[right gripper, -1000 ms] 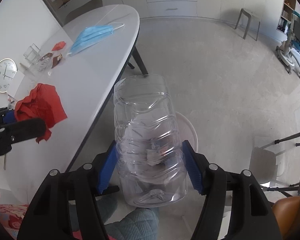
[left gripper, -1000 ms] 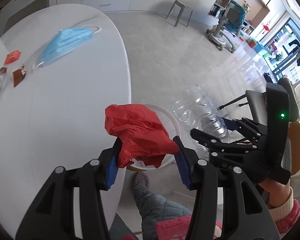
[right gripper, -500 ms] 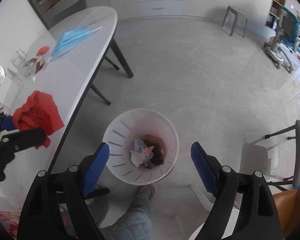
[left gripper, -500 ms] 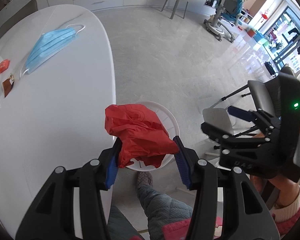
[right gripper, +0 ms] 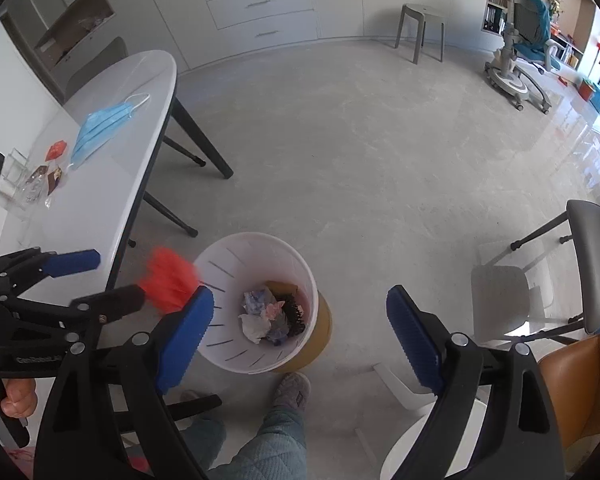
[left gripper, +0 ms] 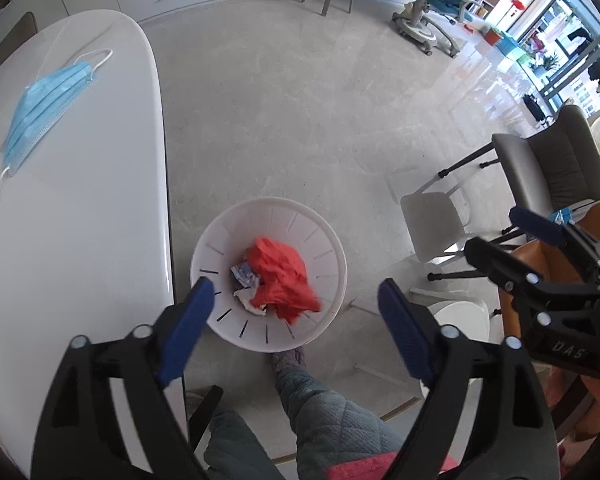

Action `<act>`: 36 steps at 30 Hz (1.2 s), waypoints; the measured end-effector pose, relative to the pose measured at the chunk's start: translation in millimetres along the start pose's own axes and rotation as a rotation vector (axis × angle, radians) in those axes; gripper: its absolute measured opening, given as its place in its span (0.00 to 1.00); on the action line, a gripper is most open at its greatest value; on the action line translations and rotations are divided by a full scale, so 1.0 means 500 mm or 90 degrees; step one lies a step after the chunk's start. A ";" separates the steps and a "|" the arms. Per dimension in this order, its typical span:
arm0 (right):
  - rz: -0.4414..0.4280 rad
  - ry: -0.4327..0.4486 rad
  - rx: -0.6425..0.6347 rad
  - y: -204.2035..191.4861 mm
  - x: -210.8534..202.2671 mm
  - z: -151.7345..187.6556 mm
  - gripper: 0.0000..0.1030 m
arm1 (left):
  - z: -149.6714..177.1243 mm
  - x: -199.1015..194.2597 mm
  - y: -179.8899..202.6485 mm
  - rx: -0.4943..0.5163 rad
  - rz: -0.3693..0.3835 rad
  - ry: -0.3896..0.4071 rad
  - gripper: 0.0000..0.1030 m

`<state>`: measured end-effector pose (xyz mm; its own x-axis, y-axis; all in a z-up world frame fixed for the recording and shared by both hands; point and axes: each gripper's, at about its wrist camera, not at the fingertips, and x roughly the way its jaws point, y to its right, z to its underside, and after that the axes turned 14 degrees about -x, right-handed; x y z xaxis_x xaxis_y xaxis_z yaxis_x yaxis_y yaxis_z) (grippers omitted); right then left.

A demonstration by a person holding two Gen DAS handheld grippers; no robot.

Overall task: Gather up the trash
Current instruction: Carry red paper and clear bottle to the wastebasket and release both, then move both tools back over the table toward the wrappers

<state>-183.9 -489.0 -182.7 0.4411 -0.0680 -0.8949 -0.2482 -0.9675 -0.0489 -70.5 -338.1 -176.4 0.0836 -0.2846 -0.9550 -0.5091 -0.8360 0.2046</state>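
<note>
A white trash bin (left gripper: pixel 332 248) stands on the floor beside the white table (left gripper: pixel 80 220). My left gripper (left gripper: pixel 296 320) is open above the bin, and a crumpled red wrapper (left gripper: pixel 282 276) falls, blurred, over the trash inside. In the right wrist view the wrapper (right gripper: pixel 170 278) is in the air by the bin's rim (right gripper: pixel 300 264), just off the left gripper's fingers. My right gripper (right gripper: pixel 300 328) is open and empty above the bin. A blue face mask (left gripper: pixel 48 108) and small wrappers (right gripper: pixel 52 164) lie on the table.
A grey chair (left gripper: pixel 548 168) and a white stool (left gripper: pixel 436 220) stand right of the bin. My foot (right gripper: pixel 292 392) is just in front of the bin. A grey stool (right gripper: pixel 420 28) and an office chair (right gripper: pixel 524 52) stand far back.
The right gripper opened and its clear plastic bottle is gone from view. The left gripper moved over the bin and opened, letting go of the red wrapper, which now falls.
</note>
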 end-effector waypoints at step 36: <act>-0.132 0.103 -0.159 -0.491 -0.091 -0.208 0.98 | 0.106 -0.395 -0.585 -0.306 -0.121 0.220 0.92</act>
<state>-53.6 -273.9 -83.8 0.5955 0.1173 -0.7948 0.0704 -0.9931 -0.0938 16.3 -12.4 -59.1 0.4488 -0.1777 -0.8758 -0.0224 -0.9820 0.1878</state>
